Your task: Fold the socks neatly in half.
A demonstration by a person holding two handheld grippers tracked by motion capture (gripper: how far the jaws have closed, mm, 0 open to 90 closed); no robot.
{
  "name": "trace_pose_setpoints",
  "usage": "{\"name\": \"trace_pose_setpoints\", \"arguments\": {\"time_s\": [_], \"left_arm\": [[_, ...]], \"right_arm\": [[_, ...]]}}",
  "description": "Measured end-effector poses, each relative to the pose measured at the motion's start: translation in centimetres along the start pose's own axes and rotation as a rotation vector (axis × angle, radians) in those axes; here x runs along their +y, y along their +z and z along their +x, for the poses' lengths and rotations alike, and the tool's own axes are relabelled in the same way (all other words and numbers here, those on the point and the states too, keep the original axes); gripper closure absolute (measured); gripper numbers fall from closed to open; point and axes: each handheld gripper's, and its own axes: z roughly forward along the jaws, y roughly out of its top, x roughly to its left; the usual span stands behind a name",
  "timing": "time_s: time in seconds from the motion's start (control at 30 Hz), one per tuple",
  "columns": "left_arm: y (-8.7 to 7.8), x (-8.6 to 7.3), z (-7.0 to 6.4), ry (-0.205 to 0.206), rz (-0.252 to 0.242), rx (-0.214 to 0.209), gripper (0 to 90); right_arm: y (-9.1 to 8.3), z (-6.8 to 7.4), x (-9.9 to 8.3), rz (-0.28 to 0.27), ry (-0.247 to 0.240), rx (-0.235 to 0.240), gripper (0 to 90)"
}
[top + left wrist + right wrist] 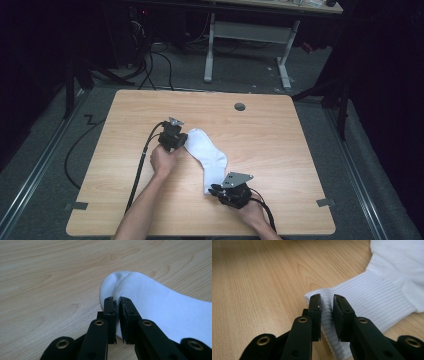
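Left tongs [181, 141] clamp the toe end of the white sock [207, 155], fabric puckered betw. the jaws. Sock lies flat on the wooden worktop [280, 150], running diagonally toward the person's right. Right tongs [216, 190] pinch its ribbed cuff [367, 302] at the near edge, cuff bunched.

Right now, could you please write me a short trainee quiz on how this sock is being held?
1. True or false: the left gripper pinches the toe end of the white sock.
2. Which part does the right gripper clamp: A heel, B ribbed cuff, C toe?
3. What surface does the sock lie on?

Key: 1 true. 2 B. 3 The wooden table.
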Motion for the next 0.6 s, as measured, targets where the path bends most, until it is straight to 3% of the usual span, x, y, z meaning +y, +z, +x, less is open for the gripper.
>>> {"name": "trace_pose_setpoints", "arguments": {"time_s": [0.13, 0.2, 0.37, 0.47, 0.6], "left_arm": [[0.2, 0.0, -0.1, 0.01, -0.01, -0.011, 82.3], [0.2, 0.0, -0.2, 0.014, -0.012, -0.019, 86.0], [-0.4, 0.5, -1.0, 0.047, -0.08, -0.013, 86.5], [0.1, 0.7, -1.1, 0.052, -0.076, -0.005, 85.8], [1.3, 0.2, -0.7, 0.025, -0.036, -0.008, 79.1]], "right_arm": [[-0.1, -0.1, 0.0, 0.004, 0.009, 0.012, 71.7], [-0.1, -0.1, 0.0, 0.003, 0.01, 0.012, 72.8], [-0.2, -0.1, -0.1, 0.003, 0.011, 0.015, 74.4], [-0.1, -0.3, -0.1, 0.004, 0.018, 0.024, 74.6], [-0.2, -0.4, -0.2, 0.011, 0.03, 0.031, 72.9]]}}
